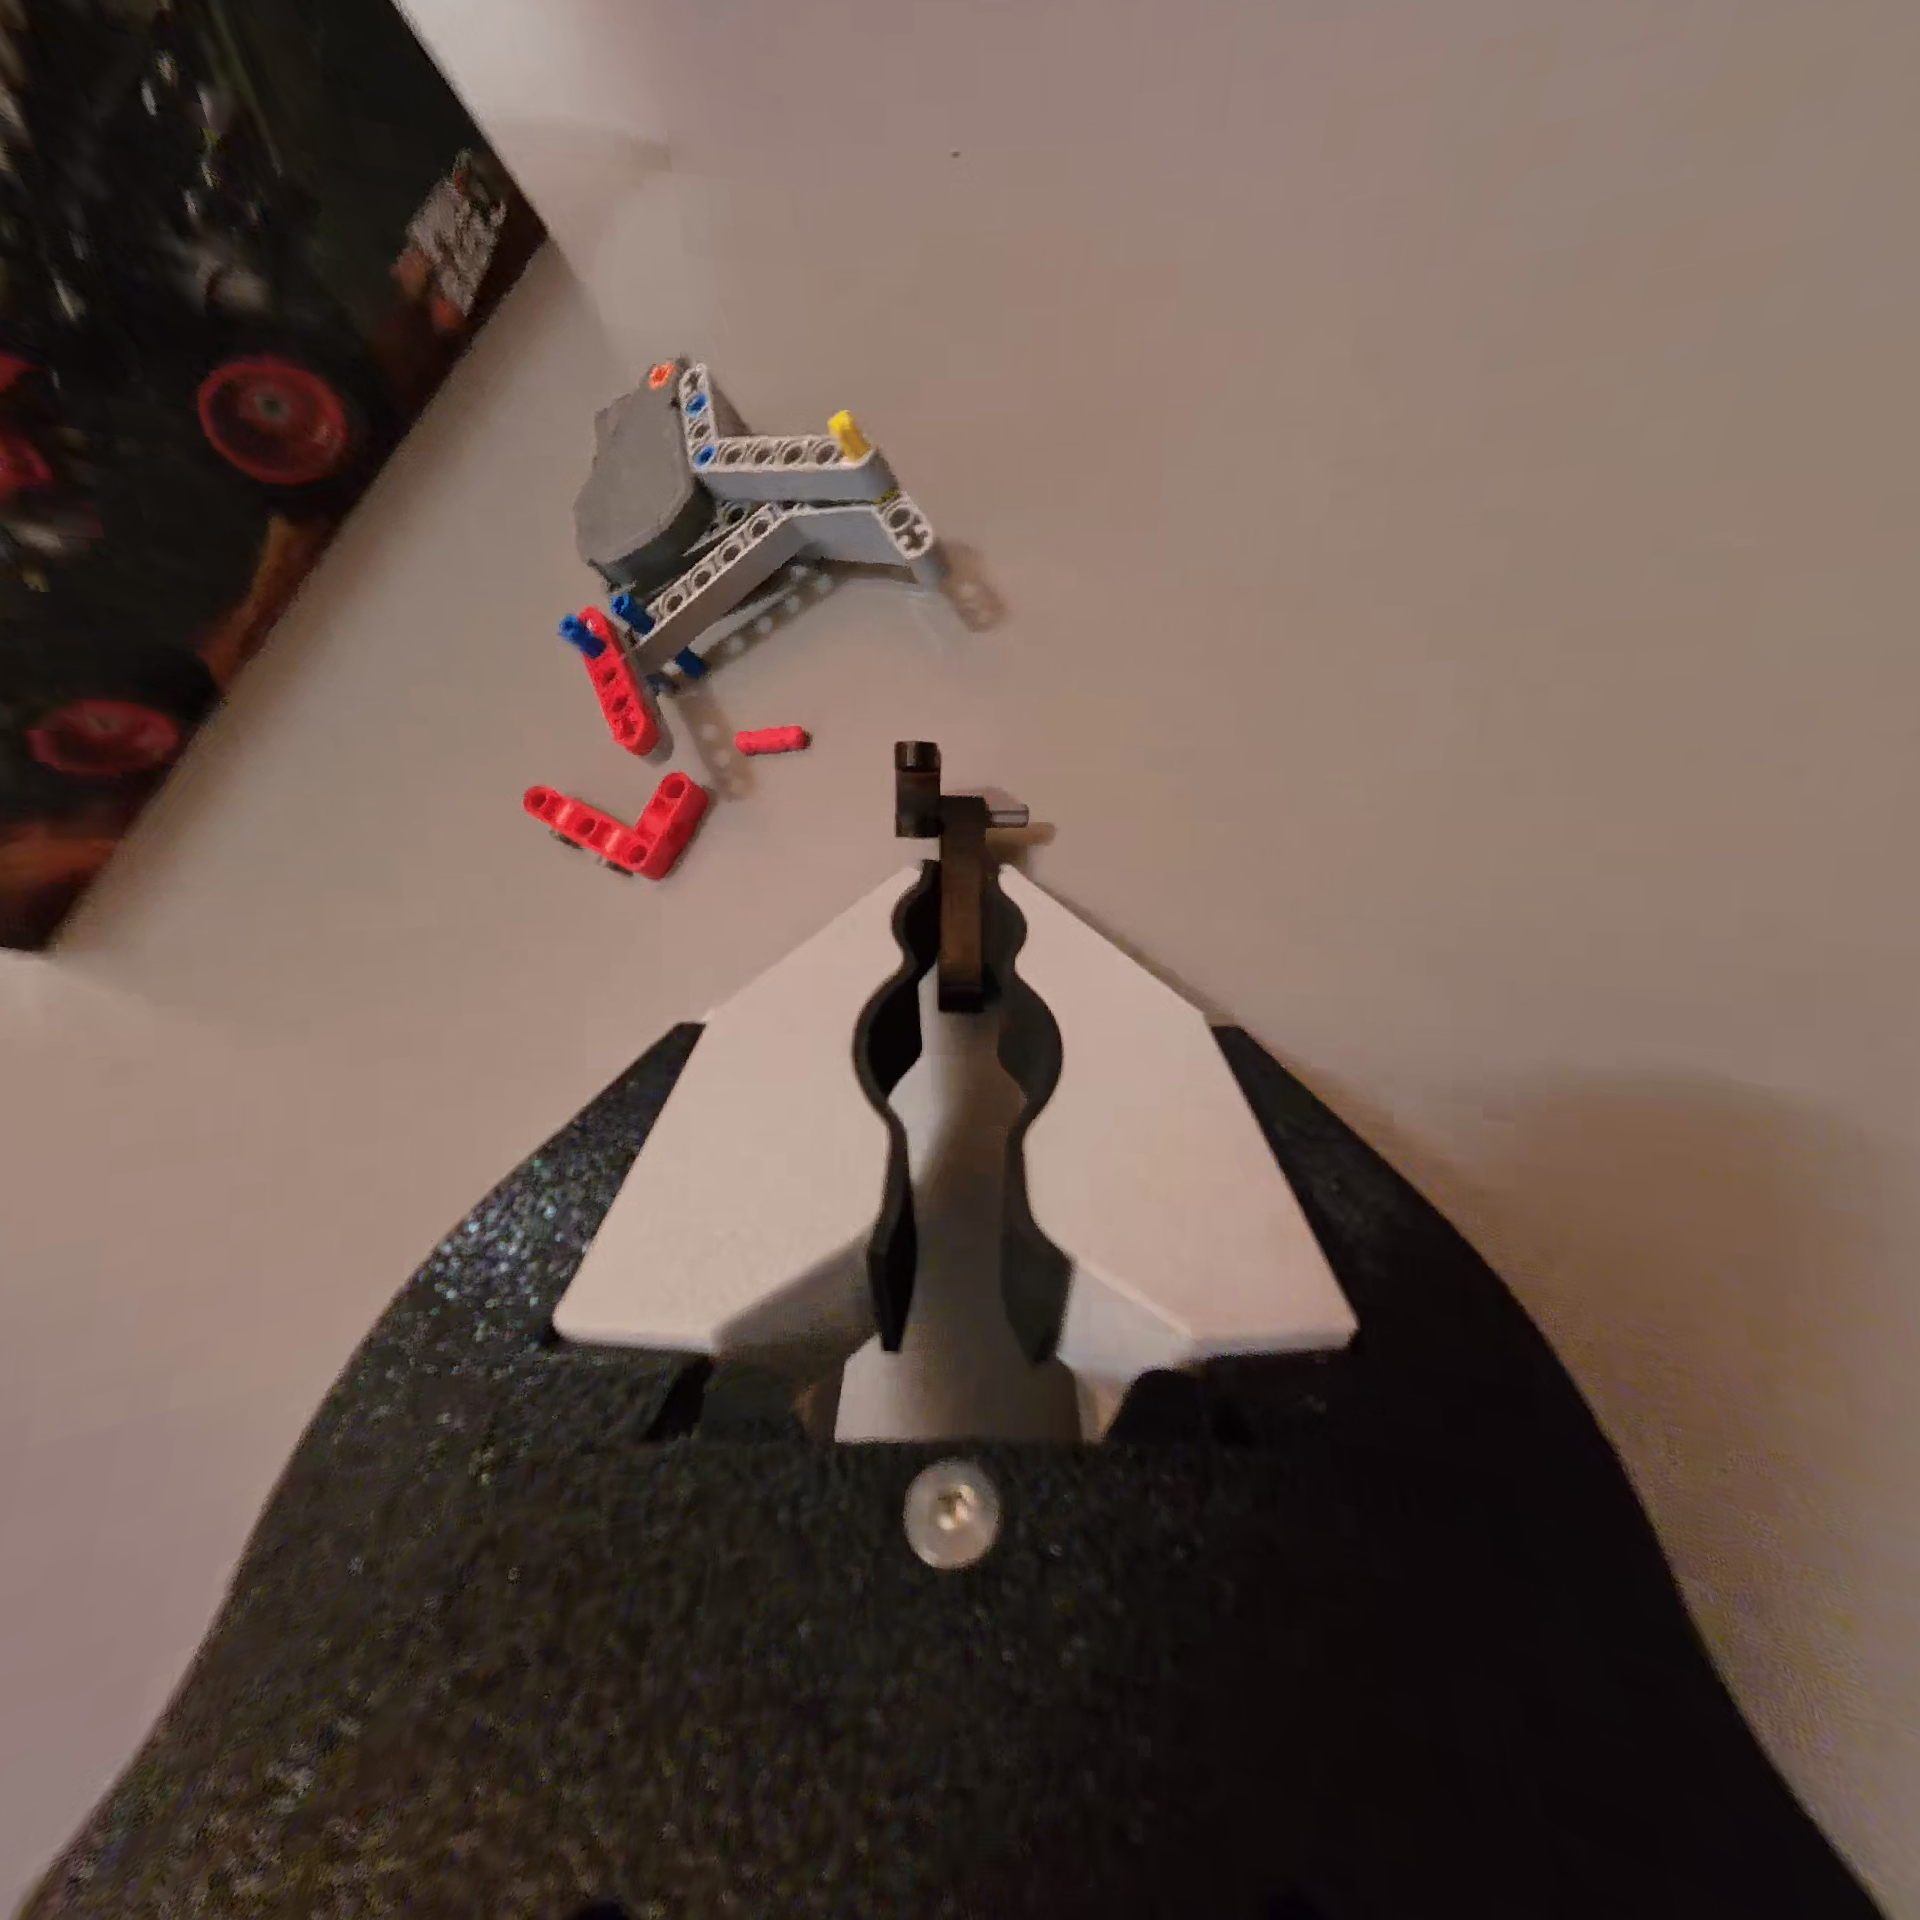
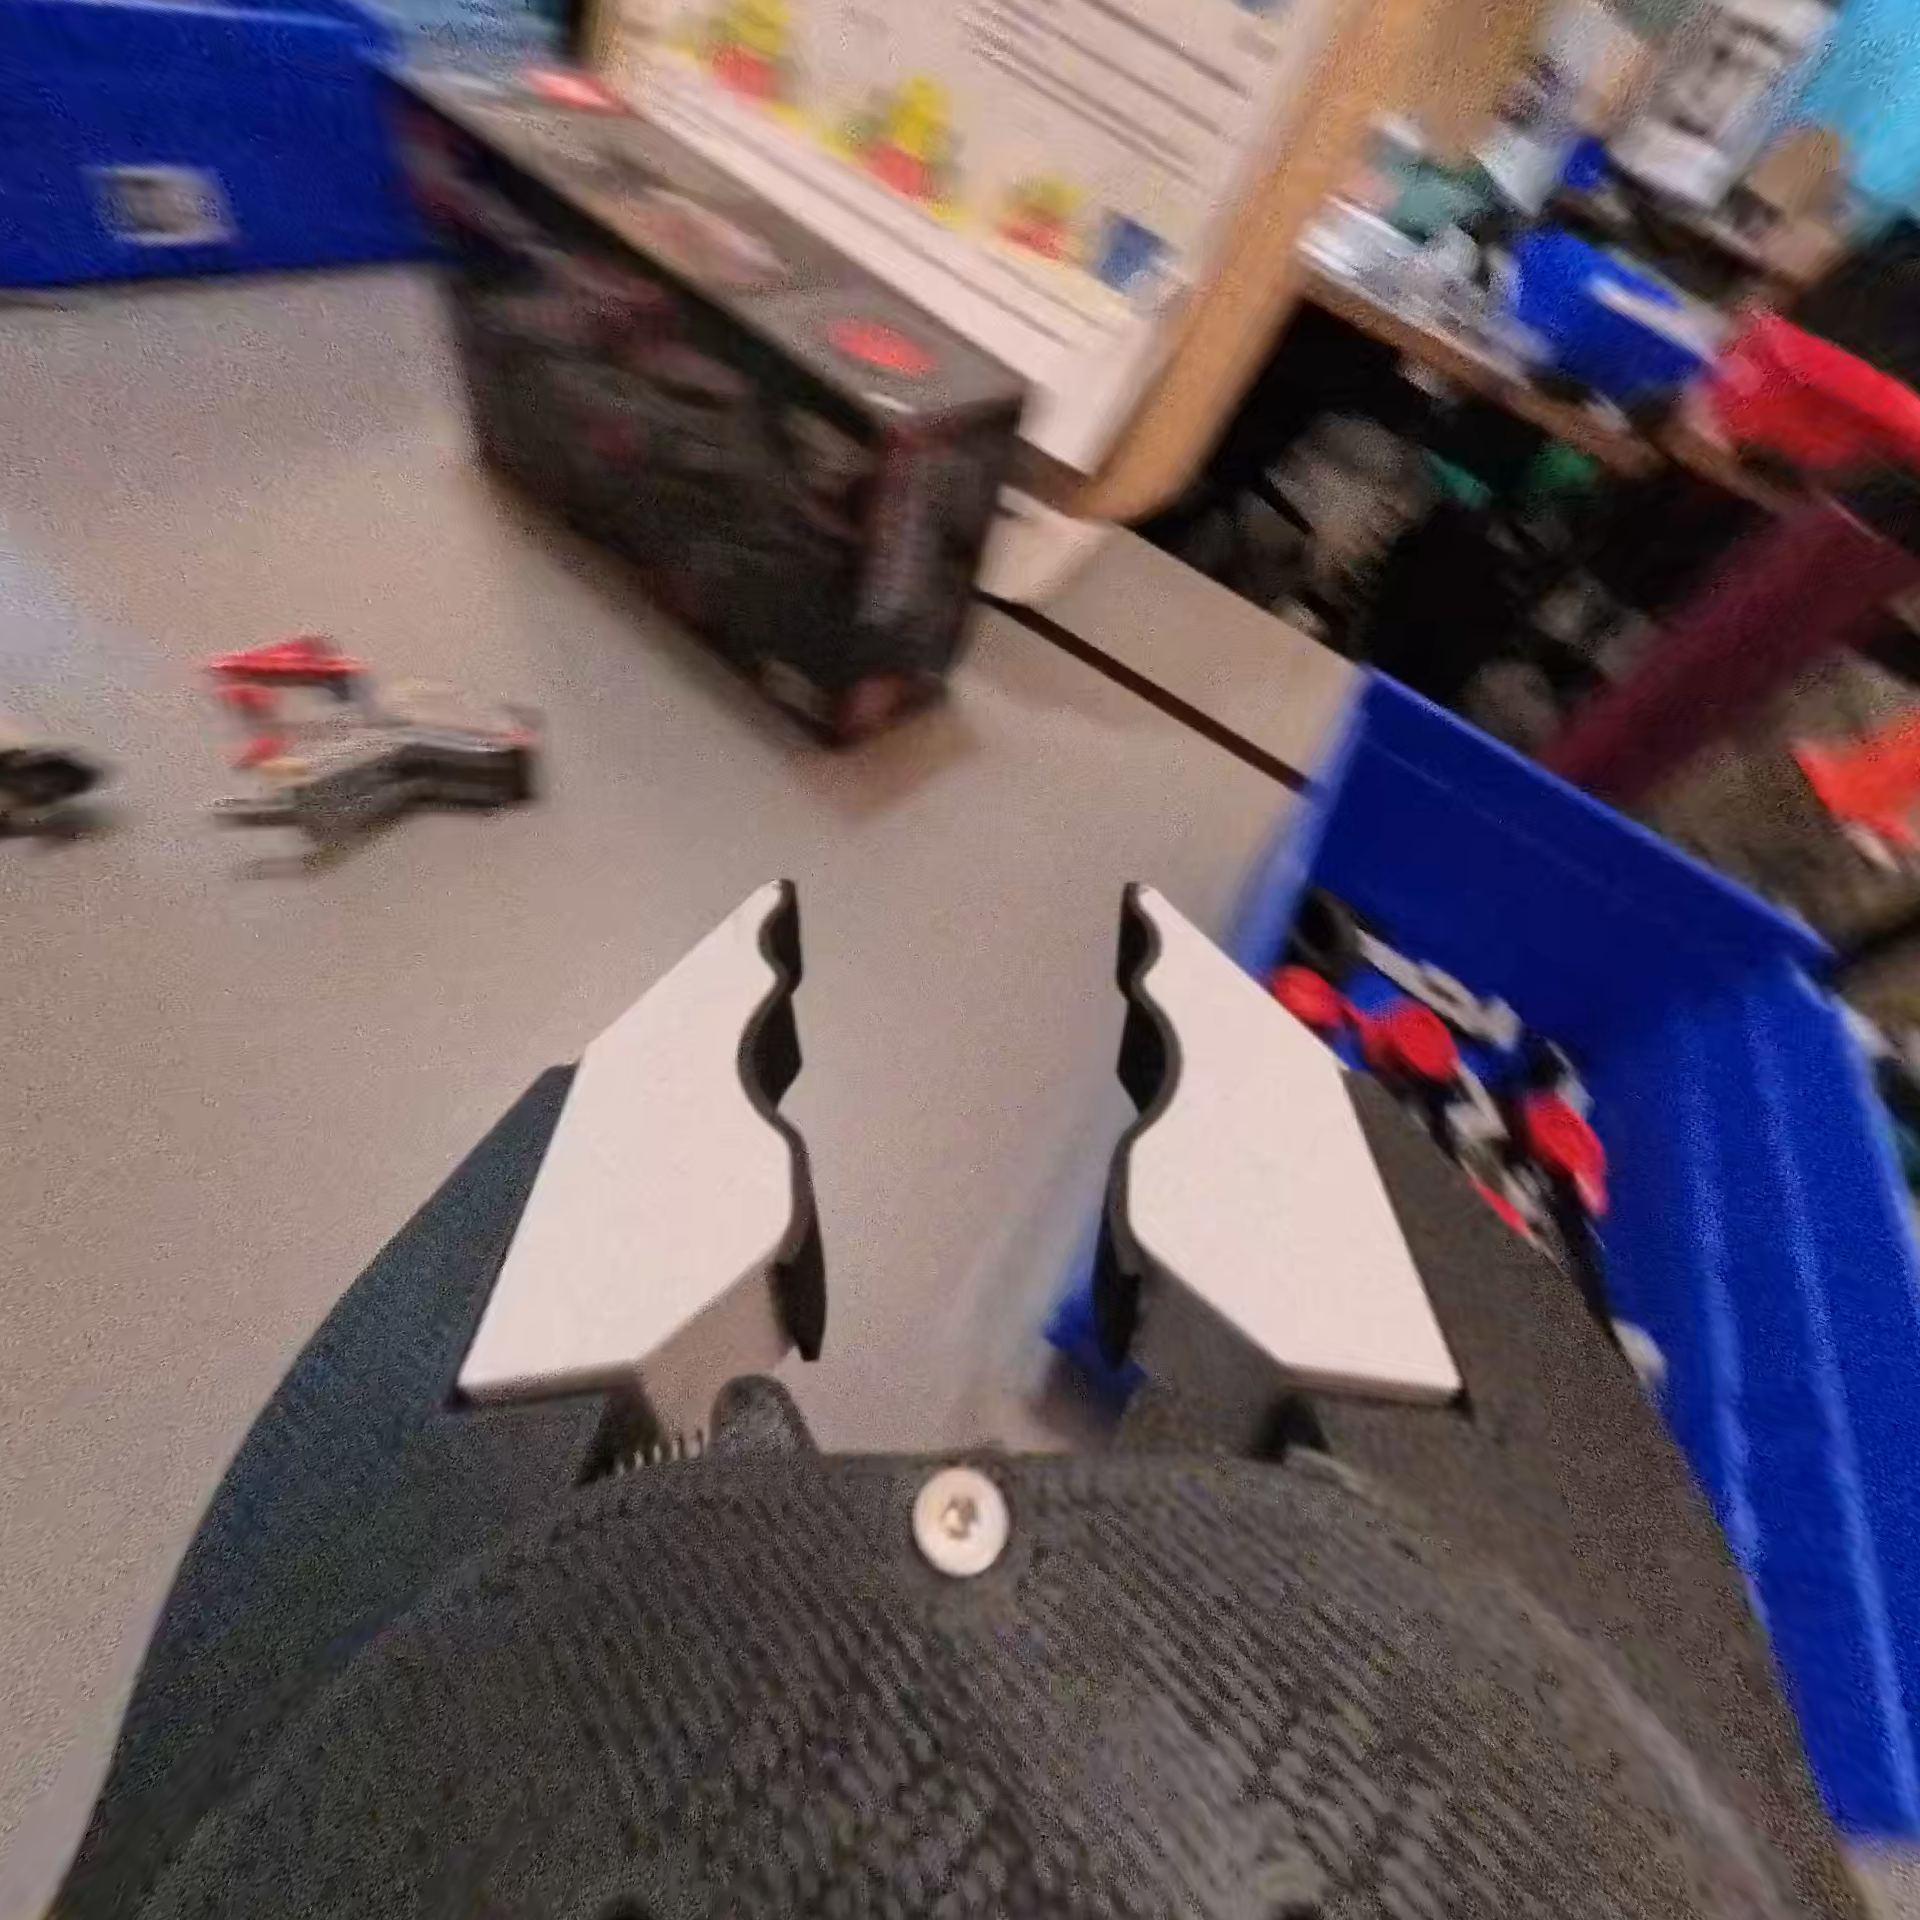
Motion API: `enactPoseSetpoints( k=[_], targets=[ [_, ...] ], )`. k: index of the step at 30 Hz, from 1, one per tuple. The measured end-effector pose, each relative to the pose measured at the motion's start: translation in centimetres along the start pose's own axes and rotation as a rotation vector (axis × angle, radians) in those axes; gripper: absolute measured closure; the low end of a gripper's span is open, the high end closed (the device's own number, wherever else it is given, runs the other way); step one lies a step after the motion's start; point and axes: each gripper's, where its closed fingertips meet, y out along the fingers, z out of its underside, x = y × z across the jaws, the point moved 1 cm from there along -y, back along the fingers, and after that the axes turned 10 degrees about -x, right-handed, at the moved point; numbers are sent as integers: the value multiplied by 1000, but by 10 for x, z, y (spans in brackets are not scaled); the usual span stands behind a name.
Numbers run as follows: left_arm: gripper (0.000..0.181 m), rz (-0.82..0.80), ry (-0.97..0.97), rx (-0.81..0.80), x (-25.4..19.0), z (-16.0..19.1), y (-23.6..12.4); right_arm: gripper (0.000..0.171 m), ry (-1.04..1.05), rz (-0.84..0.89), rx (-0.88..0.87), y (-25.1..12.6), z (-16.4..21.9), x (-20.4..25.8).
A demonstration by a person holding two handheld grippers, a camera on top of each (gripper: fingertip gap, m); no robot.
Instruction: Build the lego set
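I am gripping a small black piece (image 1: 940,831) in my left tool (image 1: 961,883), jaws nipped narrow on its lower end, so that its upper end with a short grey pin on its right side is sticking out beyond the tips above the pale desk (image 1: 1455,520). My right tool (image 2: 961,904) is standing wide and empty over bare desk, and its picture is smearing, so I judge it is swinging toward the blue bin (image 2: 1621,883) of loose parts at its right.

The step in hand, as I read it, is fetching the next part while the left keeps the black piece ready. To do it well, I am keeping the left squeeze steady, since the hold is only on the piece's end and it could twist. I would slow the right tool before reaching into the bin, because the heap is too blurred to choose from.

Farther off to the left, a red L-beam (image 1: 623,821), a small red pin (image 1: 771,739) and a red straight beam (image 1: 620,681) are lying loose, with the grey assembly (image 1: 727,499) just behind them. The dark set box (image 1: 208,395) is lying at the far left.
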Motion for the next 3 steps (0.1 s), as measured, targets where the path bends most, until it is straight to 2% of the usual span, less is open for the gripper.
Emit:
enactPoseSetpoints(
  k=[2,3],
  targets=[
    [176,9,111,-43,-4,-5,-1,125,-133,-328,-85,9,-16,99],
    [176,13,162,-68,-6,-8,-1,135,-173,-435,-88,14,-13,138]
  ],
)
